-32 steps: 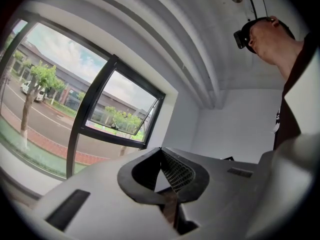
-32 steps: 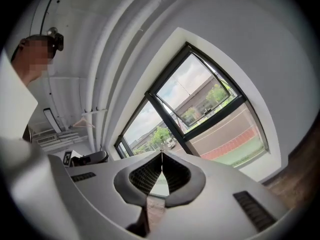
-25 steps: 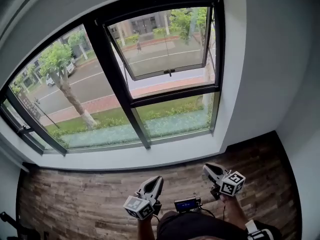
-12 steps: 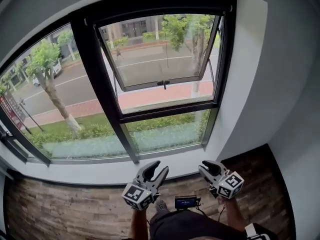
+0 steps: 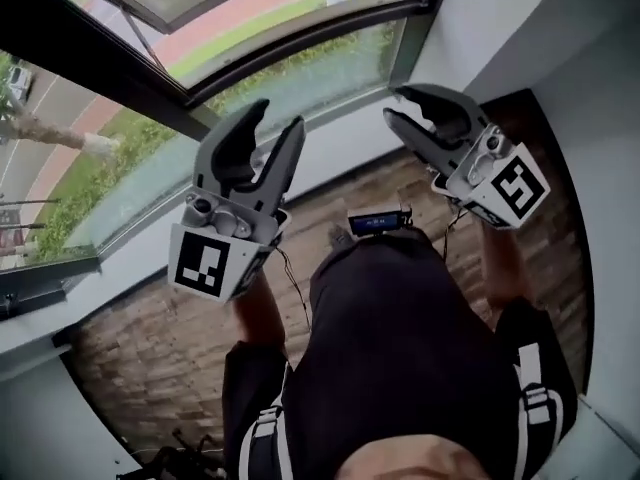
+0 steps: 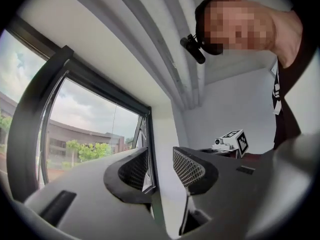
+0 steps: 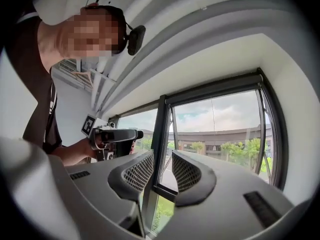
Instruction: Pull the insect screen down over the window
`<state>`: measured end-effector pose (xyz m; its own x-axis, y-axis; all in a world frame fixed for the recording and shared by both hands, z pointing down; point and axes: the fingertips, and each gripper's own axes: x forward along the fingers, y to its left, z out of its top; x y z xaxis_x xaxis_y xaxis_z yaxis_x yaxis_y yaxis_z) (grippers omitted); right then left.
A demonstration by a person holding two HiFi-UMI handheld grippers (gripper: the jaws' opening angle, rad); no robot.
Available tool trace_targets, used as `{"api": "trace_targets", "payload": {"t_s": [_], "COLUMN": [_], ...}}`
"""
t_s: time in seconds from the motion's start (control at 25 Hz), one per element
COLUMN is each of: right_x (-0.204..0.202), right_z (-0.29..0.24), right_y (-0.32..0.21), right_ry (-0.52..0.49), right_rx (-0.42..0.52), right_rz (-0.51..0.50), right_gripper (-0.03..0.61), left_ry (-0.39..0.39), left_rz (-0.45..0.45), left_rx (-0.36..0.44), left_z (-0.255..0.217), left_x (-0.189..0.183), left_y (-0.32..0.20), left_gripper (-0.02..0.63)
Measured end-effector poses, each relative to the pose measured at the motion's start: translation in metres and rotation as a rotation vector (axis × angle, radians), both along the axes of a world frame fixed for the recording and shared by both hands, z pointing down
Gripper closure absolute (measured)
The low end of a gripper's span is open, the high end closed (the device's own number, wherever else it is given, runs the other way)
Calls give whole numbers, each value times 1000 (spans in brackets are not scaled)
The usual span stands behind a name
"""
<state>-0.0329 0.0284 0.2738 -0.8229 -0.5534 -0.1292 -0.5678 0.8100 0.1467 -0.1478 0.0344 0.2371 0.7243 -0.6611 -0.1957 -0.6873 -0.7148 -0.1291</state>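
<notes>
Matt dark window frame (image 5: 90,58), clear glass (image 5: 300,68), wood-grain floor (image 5: 150,358), smooth white wall (image 5: 560,28).

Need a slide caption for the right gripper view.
Right hand-held gripper aimed at the dark window frame, jaws opening, nothing between them; left hand-held gripper alongside.

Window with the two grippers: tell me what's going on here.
A person stands at the window with a gripper in each hand, both held up toward the glass. The left gripper is wide open and empty. The right gripper has its jaws opening, with nothing between them either. Neither touches the frame. No insect screen shows over the panes, so the pull-down has not started.
</notes>
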Motion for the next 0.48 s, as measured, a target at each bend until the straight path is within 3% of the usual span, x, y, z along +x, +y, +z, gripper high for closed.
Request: {"api": "trace_targets", "payload": {"t_s": [0.16,0.36,0.48], "right_x": [-9,4,3], "right_z": [15,39,25], "right_y": [-45,-54,-90], "right_ry": [29,37,66], "right_rx": [5,12,103], "right_rz": [26,30,4], "right_gripper": [471,471,472], "left_ry": [-41,-130,-252], "left_rz": [-1,-91,-163], "left_rx": [63,119,154], "left_z": [1,21,18], "left_x": [-12,-5,-8], "left_y": [-52,-54,-89], "left_gripper": [453,518,519]}}
